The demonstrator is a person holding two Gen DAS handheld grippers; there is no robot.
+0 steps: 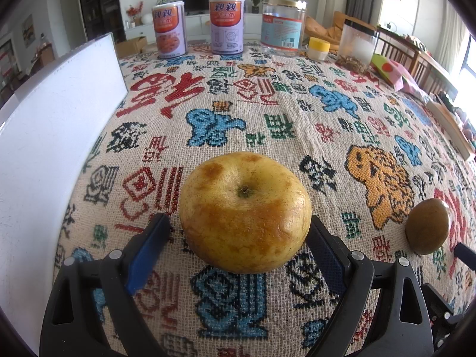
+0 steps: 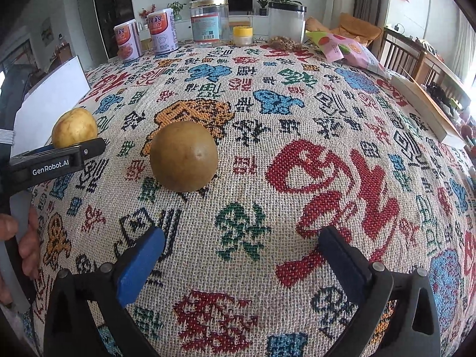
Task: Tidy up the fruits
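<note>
A yellow apple (image 1: 245,212) with brown patches lies on the patterned tablecloth between the fingers of my left gripper (image 1: 238,229). The right pad touches it and the left pad stands a little apart, so the gripper is open around it. The apple also shows in the right wrist view (image 2: 74,128), behind the left gripper's finger (image 2: 59,160). A brown round fruit (image 2: 183,156) lies on the cloth ahead and left of my right gripper (image 2: 241,248), which is open and empty. The same fruit shows in the left wrist view (image 1: 428,226).
A white board (image 1: 53,125) lies along the table's left side. At the far edge stand two cans (image 1: 169,29), a clear jar (image 1: 282,23), a small yellow-lidded jar (image 1: 319,48), a black-lidded container (image 2: 286,23) and a snack bag (image 2: 348,50). A wooden board (image 2: 422,104) lies at right.
</note>
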